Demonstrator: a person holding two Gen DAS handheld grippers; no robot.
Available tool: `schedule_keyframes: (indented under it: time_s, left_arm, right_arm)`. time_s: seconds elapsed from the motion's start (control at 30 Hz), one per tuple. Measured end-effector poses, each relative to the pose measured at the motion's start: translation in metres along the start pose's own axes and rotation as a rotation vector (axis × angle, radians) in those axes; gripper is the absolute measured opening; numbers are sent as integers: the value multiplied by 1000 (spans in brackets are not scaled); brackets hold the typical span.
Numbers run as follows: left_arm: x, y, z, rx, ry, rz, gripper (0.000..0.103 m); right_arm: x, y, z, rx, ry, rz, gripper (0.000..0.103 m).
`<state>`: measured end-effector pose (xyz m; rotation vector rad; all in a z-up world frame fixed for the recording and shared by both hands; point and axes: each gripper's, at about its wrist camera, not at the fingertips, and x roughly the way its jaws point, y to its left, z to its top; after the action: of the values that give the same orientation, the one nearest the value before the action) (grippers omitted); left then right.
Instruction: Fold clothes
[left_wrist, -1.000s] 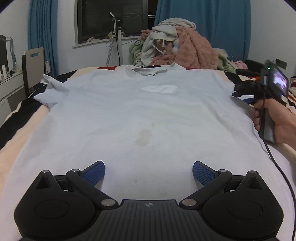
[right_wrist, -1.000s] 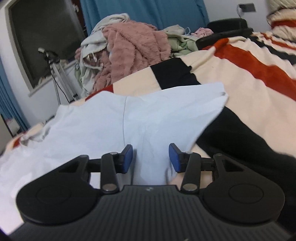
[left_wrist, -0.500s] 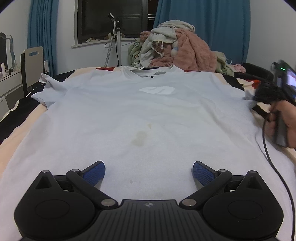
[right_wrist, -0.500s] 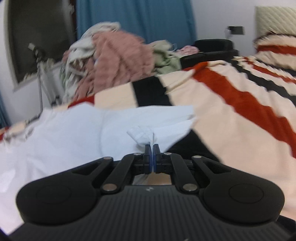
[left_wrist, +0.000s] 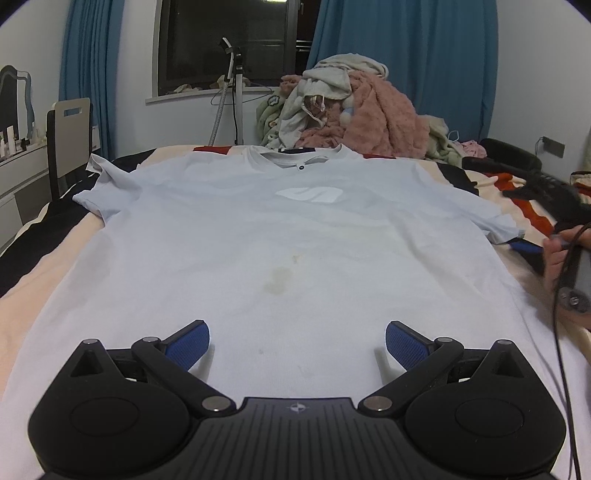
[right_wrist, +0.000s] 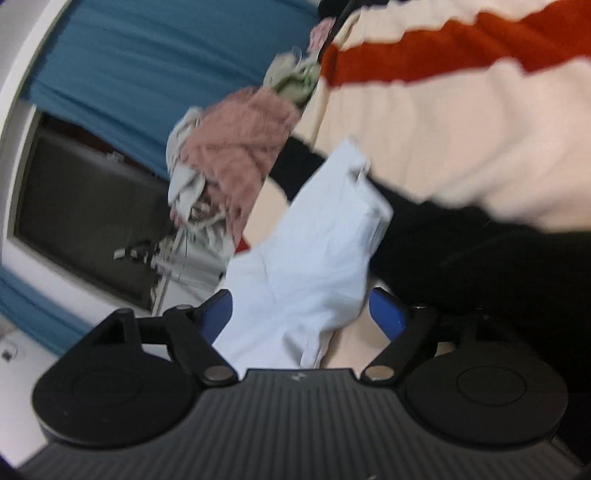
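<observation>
A light blue T-shirt (left_wrist: 280, 236) lies flat and face up on the bed, collar at the far end, a white logo on the chest and a yellowish stain in the middle. My left gripper (left_wrist: 297, 343) hovers open over the lower part of the shirt with nothing between its fingers. In the rolled, blurred right wrist view, my right gripper (right_wrist: 301, 306) has its jaws opening. The shirt's right sleeve (right_wrist: 325, 236) lies loosely between them and the blue pads (right_wrist: 386, 310) stand clear of the cloth. A hand (left_wrist: 554, 258) holds that gripper at the bed's right edge.
A heap of pink, white and green clothes (left_wrist: 351, 110) sits at the far end of the bed. The striped blanket (right_wrist: 461, 110) shows cream, red and black. A stand (left_wrist: 236, 92) is by the dark window and a chair (left_wrist: 70, 140) is at the left. A black cable (left_wrist: 561, 332) hangs at the right.
The right gripper shut on the sleeve, drew it outward to the right, then opened and rolled sharply. The sleeve now lies spread out. The left gripper stayed open and drew back slightly.
</observation>
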<state>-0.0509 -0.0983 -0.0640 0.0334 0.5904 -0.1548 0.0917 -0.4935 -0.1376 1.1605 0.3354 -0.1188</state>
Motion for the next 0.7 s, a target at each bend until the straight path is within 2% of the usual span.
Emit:
schedule_keyframes:
  time_s: [0.07, 0.23, 0.33, 0.4, 0.47, 0.7]
  left_arm:
    - [2, 0, -1, -6, 5, 2, 103]
    - [12, 6, 0, -23, 18, 30, 103]
    - [16, 15, 3, -46, 15, 51, 102]
    - [20, 22, 5, -73, 23, 61, 103]
    - [26, 28, 5, -97, 36, 72, 103]
    - [40, 27, 4, -90, 51, 96, 103]
  right_arm:
    - [17, 0, -7, -23, 2, -22, 81]
    - [54, 1, -6, -129, -85, -22, 74]
    - [76, -4, 2, -131, -153, -1, 61]
    - [89, -11, 12, -115, -192, 13, 43]
    - [101, -19, 21, -90, -224, 25, 34]
    - [135, -18, 43, -145, -235, 89, 33]
